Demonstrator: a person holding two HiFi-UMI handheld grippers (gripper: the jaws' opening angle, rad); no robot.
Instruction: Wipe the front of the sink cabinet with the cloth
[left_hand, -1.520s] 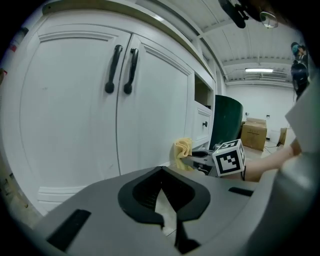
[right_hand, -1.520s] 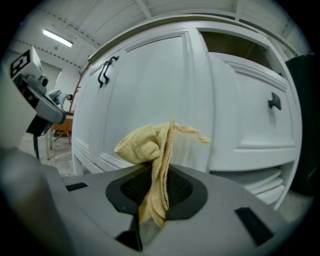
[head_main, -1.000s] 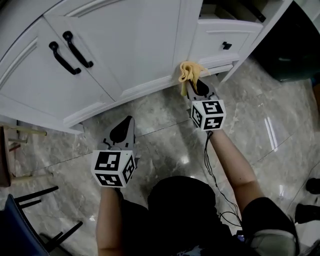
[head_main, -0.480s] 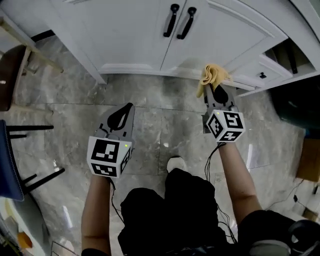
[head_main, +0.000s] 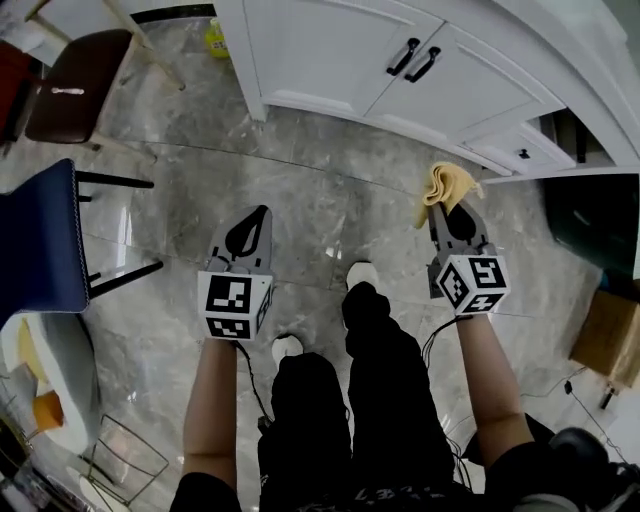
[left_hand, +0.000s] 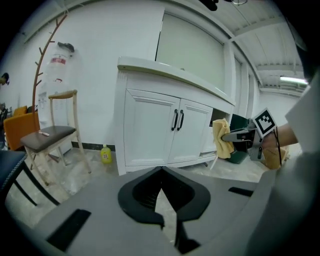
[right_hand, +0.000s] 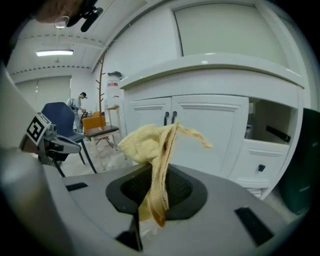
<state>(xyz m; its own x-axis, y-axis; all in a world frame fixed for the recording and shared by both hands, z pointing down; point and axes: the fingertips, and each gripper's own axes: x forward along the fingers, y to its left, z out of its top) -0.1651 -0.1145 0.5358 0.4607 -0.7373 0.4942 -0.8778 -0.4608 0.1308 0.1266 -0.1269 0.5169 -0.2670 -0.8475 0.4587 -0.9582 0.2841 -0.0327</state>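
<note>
Cloth (head_main: 446, 185) sits pinched in the outstretched right gripper's (head_main: 452, 202) jaws; left gripper's (head_main: 259, 215) jaws are together, empty.

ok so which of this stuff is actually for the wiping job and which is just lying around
For the job:
- yellow cloth, held in the right gripper
- white sink cabinet, cloth held clear of it

Just lying about:
- yellow bottle on the floor by the cabinet
- brown chair
- blue chair
- cardboard box
- left gripper, shut and empty
</note>
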